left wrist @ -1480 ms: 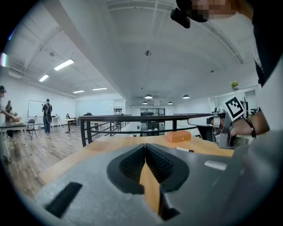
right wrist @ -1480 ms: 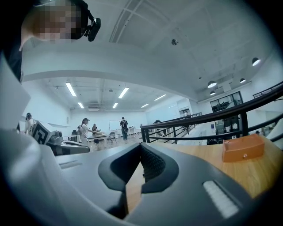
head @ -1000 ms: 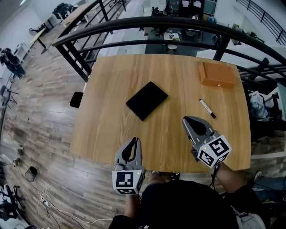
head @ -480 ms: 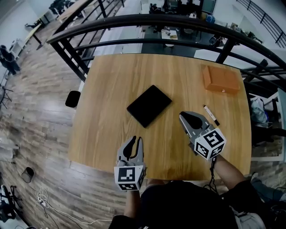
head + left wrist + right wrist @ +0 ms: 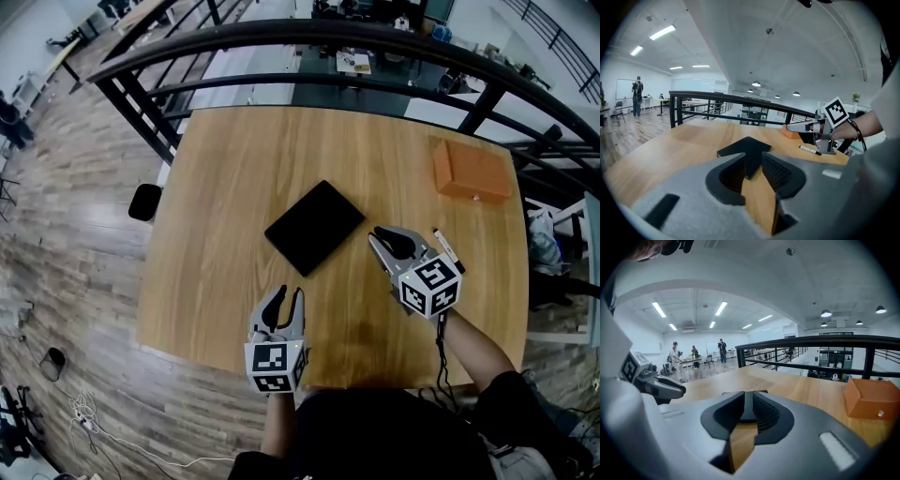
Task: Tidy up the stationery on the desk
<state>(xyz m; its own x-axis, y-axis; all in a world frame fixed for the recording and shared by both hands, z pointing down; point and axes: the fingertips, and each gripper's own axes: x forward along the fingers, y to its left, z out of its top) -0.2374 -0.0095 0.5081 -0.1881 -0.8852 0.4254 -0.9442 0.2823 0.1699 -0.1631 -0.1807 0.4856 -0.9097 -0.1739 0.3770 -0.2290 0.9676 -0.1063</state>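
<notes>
Two empty tools, left gripper (image 5: 288,298) and right gripper (image 5: 384,234), fingers barely parted. Marker (image 5: 446,249) lies at your right's three o'clock; open wider, straddle it squarely.

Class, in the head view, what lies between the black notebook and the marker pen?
The right gripper, jaws apart and empty, sits between the black notebook and the marker pen; otherwise bare desk. The head view shows it.

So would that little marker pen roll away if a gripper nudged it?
Probably: the marker looks slim and round, lying flat on the smooth desk, so a sideways nudge may roll it. It likely feels light and stiff.
</notes>
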